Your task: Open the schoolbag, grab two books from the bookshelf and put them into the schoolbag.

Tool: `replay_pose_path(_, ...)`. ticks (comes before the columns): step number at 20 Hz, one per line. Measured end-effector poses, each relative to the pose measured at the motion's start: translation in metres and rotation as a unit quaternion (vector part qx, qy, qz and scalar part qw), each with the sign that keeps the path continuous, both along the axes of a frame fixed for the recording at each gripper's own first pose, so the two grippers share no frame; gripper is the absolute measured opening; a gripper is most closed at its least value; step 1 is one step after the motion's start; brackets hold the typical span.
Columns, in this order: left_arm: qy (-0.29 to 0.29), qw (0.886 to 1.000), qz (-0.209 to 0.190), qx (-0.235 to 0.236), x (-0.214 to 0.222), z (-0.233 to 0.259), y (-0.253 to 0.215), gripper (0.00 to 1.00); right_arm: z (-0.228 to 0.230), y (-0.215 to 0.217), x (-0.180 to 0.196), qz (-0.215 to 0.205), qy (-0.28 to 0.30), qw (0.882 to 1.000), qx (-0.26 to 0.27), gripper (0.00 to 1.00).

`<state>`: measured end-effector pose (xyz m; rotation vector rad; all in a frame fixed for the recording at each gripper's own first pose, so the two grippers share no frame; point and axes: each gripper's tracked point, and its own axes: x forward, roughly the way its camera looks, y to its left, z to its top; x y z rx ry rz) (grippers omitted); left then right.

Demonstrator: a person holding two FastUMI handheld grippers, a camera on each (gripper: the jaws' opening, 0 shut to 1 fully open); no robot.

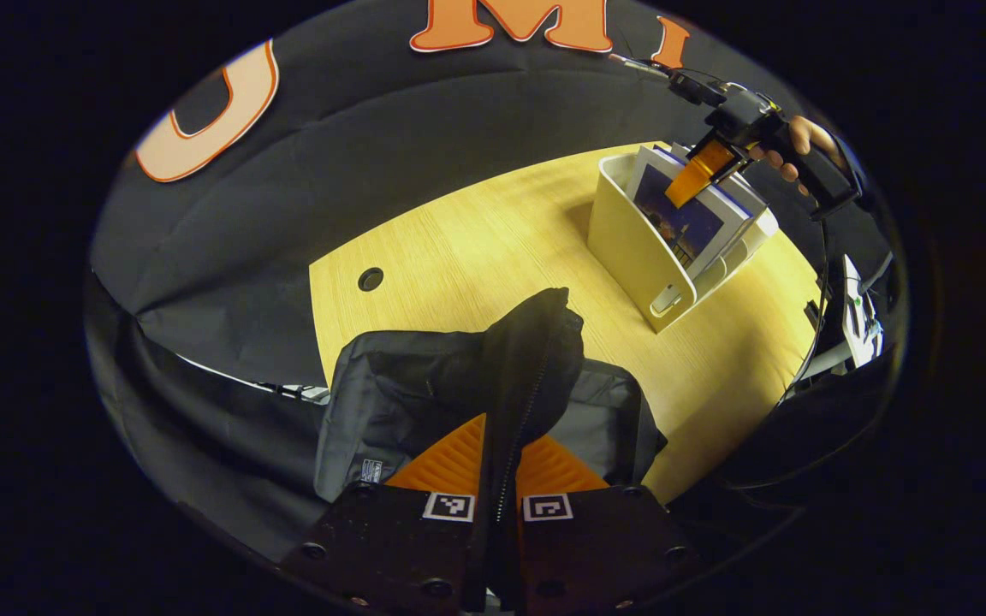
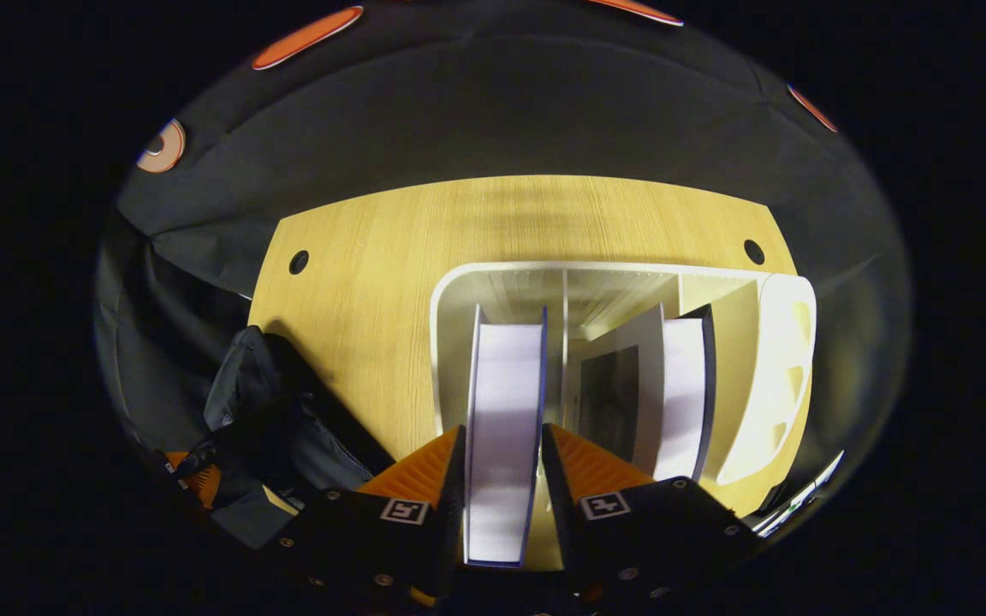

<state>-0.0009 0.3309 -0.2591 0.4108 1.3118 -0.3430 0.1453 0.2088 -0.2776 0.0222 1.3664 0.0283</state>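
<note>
1. The left gripper (image 1: 500,466) is pinching a raised fold of the schoolbag (image 1: 424,402) between its ribbed, wedge-shaped fingers; the fold carries a line of zipper teeth and is standing up as a soft peak above the bag.
2. The schoolbag is a dark, slightly glossy woven fabric, slumping in loose creases on the near-left part of the table (image 1: 476,248), well apart from the bookshelf (image 1: 630,244).
3. The table is showing a pale, fine-grained wood surface with a curved edge and a small round dark hole in it.
4. The bookshelf is a smooth, cream-coloured box with rounded corners and thin upright dividers, sitting on the far-right part of the table.
5. The right gripper (image 2: 503,479) is clenching on a book (image 2: 503,411) standing upright in the left compartment; both fingers are pressing on its covers, with the white page block showing between thin blue cover edges.
6. A second book (image 2: 673,385) is leaning in the compartment to the right, its dark cover tilting away from the divider.
7. In the left gripper view, a hand (image 1: 805,141) is holding the right gripper above the bookshelf, reaching down at the book with the dark blue glossy cover.
</note>
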Motion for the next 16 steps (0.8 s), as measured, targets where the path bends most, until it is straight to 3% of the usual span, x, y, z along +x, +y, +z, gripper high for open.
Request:
replay_pose_path(1, -0.001, 1.000, 0.001, 0.000, 0.000, 0.000, -0.001, 0.06, -0.001, -0.002, 0.001, -0.002, -0.001, 1.000, -0.003, 0.41)
replay_pose_path(5, -0.001, 1.000, -0.004, 0.003, -0.002, 0.000, -0.001, 0.07, 0.010, -0.002, -0.005, -0.006, 0.006, 1.000, 0.005, 0.35)
replay_pose_path(8, 0.000, 1.000, -0.011, 0.005, -0.002, -0.001, -0.004, 0.07, 0.034, -0.001, -0.010, -0.008, -0.010, 1.000, 0.027, 0.33)
replay_pose_path(9, 0.001, 1.000, -0.012, 0.005, -0.002, -0.002, -0.005, 0.12, 0.045, -0.001, -0.012, -0.005, -0.018, 0.999, 0.033, 0.33)
replay_pose_path(16, 0.005, 1.000, -0.015, 0.000, 0.001, -0.002, -0.010, 0.07, 0.117, -0.017, -0.039, -0.005, -0.075, 0.995, 0.065, 0.33)
